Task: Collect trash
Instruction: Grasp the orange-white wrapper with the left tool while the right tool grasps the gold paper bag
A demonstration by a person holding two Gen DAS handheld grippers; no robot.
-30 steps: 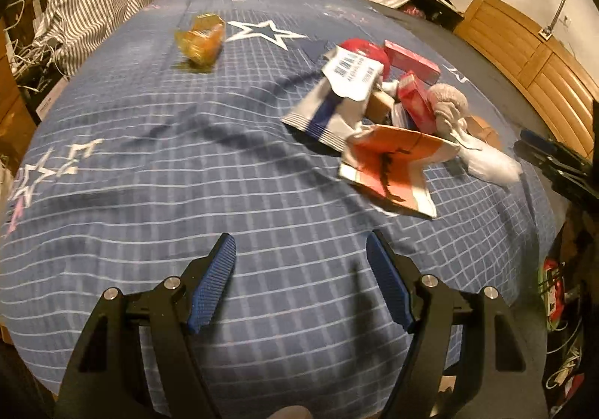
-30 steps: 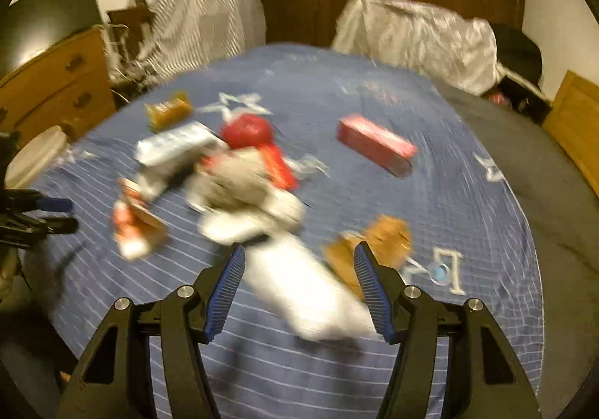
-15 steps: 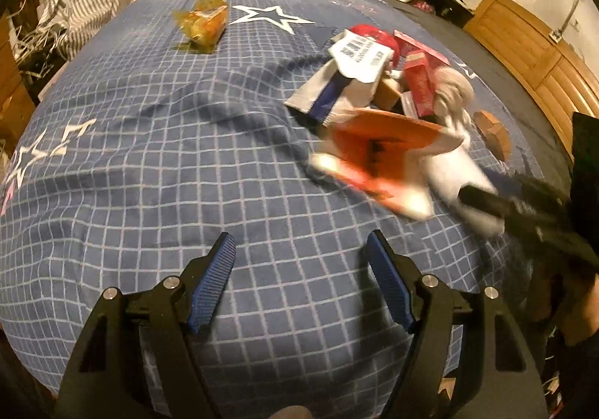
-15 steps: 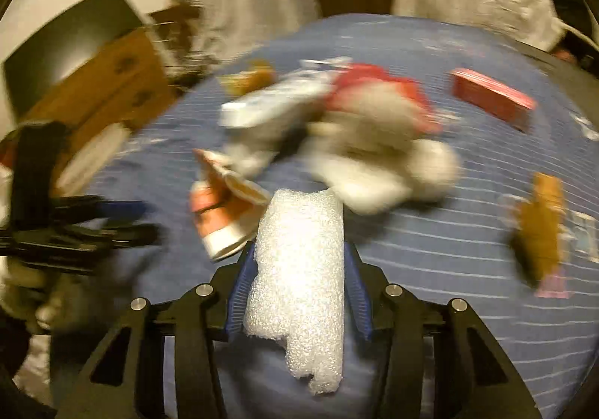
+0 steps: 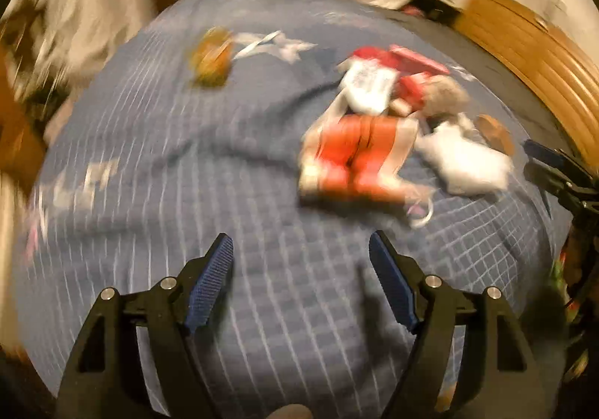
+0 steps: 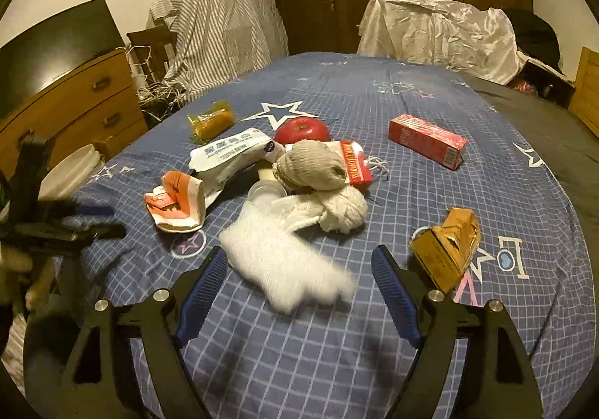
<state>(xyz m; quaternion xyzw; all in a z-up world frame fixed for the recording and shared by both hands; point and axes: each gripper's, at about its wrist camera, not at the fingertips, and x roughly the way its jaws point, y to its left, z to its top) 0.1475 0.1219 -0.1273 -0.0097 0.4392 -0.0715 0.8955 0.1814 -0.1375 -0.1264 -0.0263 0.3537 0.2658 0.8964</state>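
A pile of trash lies on the blue checked bedspread (image 6: 411,172). It includes a white foam sheet (image 6: 288,261), an orange-white wrapper (image 6: 176,202), a white packet (image 6: 232,153), balled socks (image 6: 314,168), a red apple (image 6: 303,128), a red box (image 6: 426,140), a brown crumpled wrapper (image 6: 449,246) and a yellow packet (image 6: 211,119). My right gripper (image 6: 299,280) is open and empty, the foam sheet blurred just ahead of it. My left gripper (image 5: 301,269) is open and empty above the bedspread, short of the orange-white wrapper (image 5: 355,157). The left wrist view is blurred.
A wooden dresser (image 6: 75,97) and a white bowl (image 6: 71,172) stand left of the bed. Striped cloth (image 6: 221,29) and a white sheet (image 6: 438,33) cover furniture behind. A wooden bed frame (image 5: 531,55) runs along the right.
My right gripper held the white foam sheet half a second ago; it has opened and the sheet has dropped onto the bedspread. The left gripper has swung, staying open.
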